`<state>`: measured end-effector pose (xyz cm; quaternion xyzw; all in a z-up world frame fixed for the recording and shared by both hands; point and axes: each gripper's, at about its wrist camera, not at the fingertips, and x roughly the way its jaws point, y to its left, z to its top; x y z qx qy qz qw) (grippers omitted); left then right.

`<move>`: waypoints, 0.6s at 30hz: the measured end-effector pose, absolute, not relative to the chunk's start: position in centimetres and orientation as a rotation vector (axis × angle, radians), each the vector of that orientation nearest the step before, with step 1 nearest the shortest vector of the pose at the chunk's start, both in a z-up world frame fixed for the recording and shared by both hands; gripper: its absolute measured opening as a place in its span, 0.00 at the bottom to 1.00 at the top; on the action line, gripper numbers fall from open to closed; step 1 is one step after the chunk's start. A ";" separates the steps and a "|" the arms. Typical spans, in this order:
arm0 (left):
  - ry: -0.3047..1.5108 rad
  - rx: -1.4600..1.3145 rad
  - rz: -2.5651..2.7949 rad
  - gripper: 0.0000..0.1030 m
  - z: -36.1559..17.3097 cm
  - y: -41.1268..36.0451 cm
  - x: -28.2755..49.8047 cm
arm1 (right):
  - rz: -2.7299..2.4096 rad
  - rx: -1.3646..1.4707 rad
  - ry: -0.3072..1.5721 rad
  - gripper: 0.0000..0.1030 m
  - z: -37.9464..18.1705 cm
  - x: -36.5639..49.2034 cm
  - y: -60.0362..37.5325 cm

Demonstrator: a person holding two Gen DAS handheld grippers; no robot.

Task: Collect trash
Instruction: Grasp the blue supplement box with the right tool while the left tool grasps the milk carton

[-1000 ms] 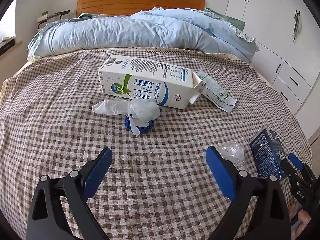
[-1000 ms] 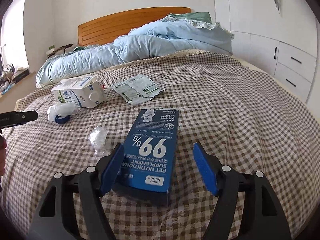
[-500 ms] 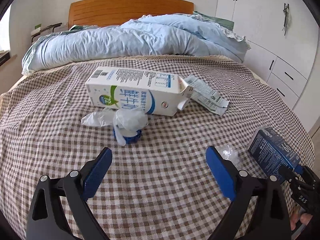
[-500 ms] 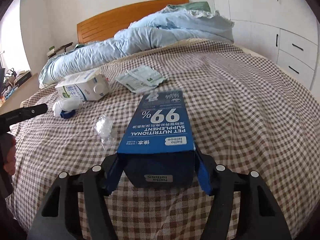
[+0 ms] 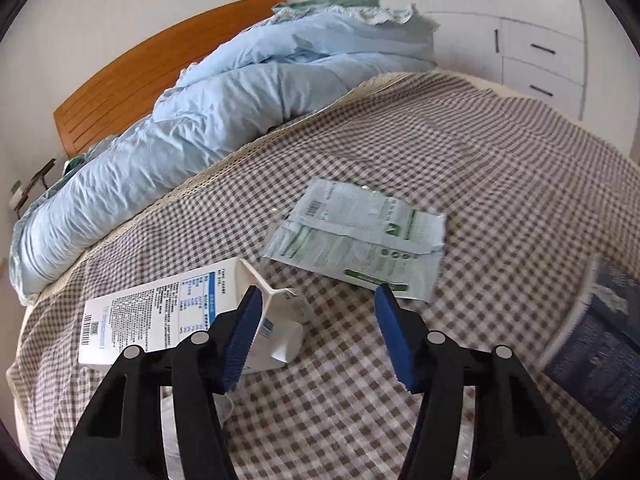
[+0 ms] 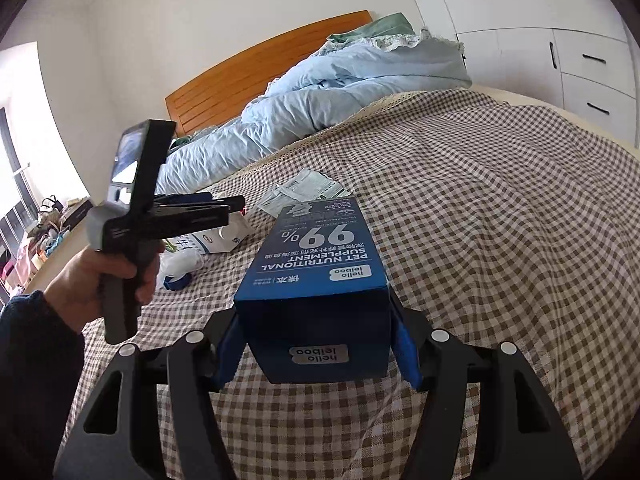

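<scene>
The right gripper (image 6: pixel 316 354) has its 2 blue fingers (image 6: pixel 406 354) squeezed tight on the near end of the blue box (image 6: pixel 320 276). The box is up in the air, above the checked bed cover (image 6: pixel 500 240). Its long side runs straight away from the gripper, toward the wooden headboard (image 6: pixel 256 80). The far end tips a little up. The big "99%" reads upside down from here.

The left gripper (image 5: pixel 316 332) is wide open and holds nothing. It hangs just over the spout end of the milk carton (image 5: pixel 172 320). The carton lies flat on its side, with its long side running left from the gripper and the open spout facing the torn packet (image 5: pixel 360 240).

I think the job now is to carry the box off. Keep the squeeze firm and the box level, because only 1 end is held and it could swing or slip.

No trash bin shows, so I cannot tell where it goes.
</scene>
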<state>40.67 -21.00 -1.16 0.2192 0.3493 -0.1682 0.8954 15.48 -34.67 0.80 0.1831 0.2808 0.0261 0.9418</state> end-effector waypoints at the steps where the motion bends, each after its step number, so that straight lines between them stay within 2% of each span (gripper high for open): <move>1: 0.740 0.469 -0.298 0.54 -1.7 -21.0 41.4 | 0.066 0.381 0.575 0.59 0.8 15.5 -34.7; 3: 0.748 0.479 -0.249 0.37 -2.5 -21.2 42.5 | 0.090 0.400 0.582 0.59 0.8 15.7 -34.8; 4: 0.763 0.485 -0.253 0.23 -2.8 -21.4 42.7 | 0.100 0.405 0.586 0.59 0.8 15.7 -34.7; 5: 0.801 0.488 -0.265 0.19 -3.2 -21.7 43.0 | 0.106 0.409 0.587 0.59 0.8 15.8 -34.7; 10: 0.806 0.487 -0.259 0.18 -2.7 -22.2 42.2 | 0.115 0.409 0.588 0.59 0.9 15.9 -34.3; 18: 0.695 0.231 -0.365 0.18 9.1 -18.1 37.3 | 0.122 0.427 0.574 0.59 1.0 15.9 -35.1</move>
